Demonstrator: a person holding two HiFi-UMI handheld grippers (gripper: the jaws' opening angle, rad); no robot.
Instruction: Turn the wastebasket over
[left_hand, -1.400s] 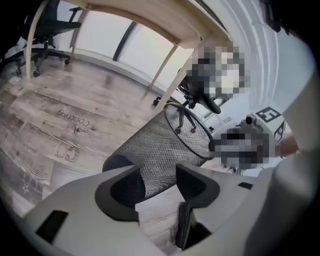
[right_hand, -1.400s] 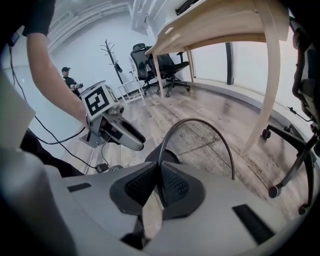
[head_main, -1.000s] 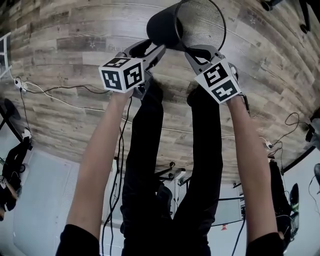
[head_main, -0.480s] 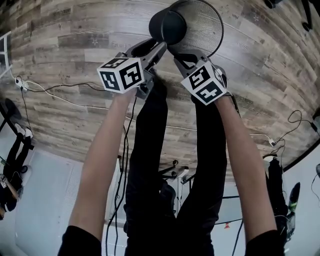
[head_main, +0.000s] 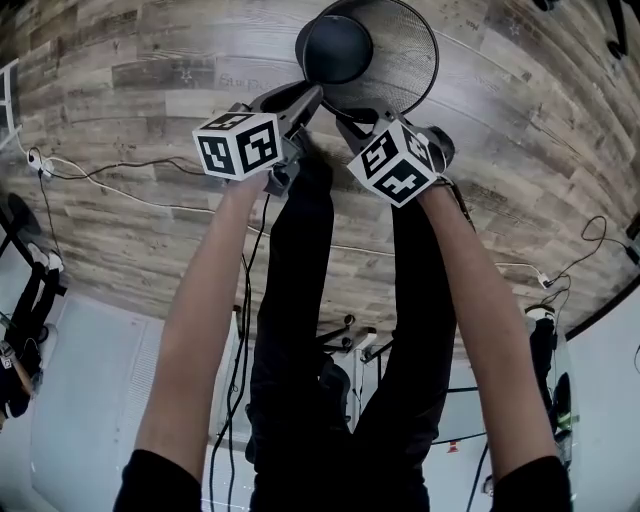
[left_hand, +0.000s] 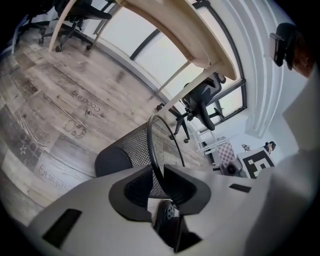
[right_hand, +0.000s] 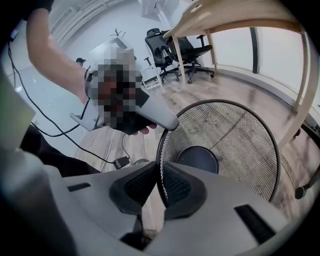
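Wood floor (head_main: 150, 60) below, black mesh wastebasket (head_main: 400, 50) up front: left gripper (head_main: 313, 95) jaws have just been closing onto its rim (left_hand: 151, 145), right gripper (head_main: 345, 125) pinches that rim alongside, 2 grips.

Floor plank (left_hand: 86, 101) print — seemingly "Goodding", upside-down

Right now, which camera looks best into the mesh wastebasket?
The right gripper view: it looks straight into the wastebasket, showing mesh wall and solid base. The head view shows the wastebasket small, at the frame's top edge; the left gripper view sees the wastebasket from outside, rim nearly edge-on.
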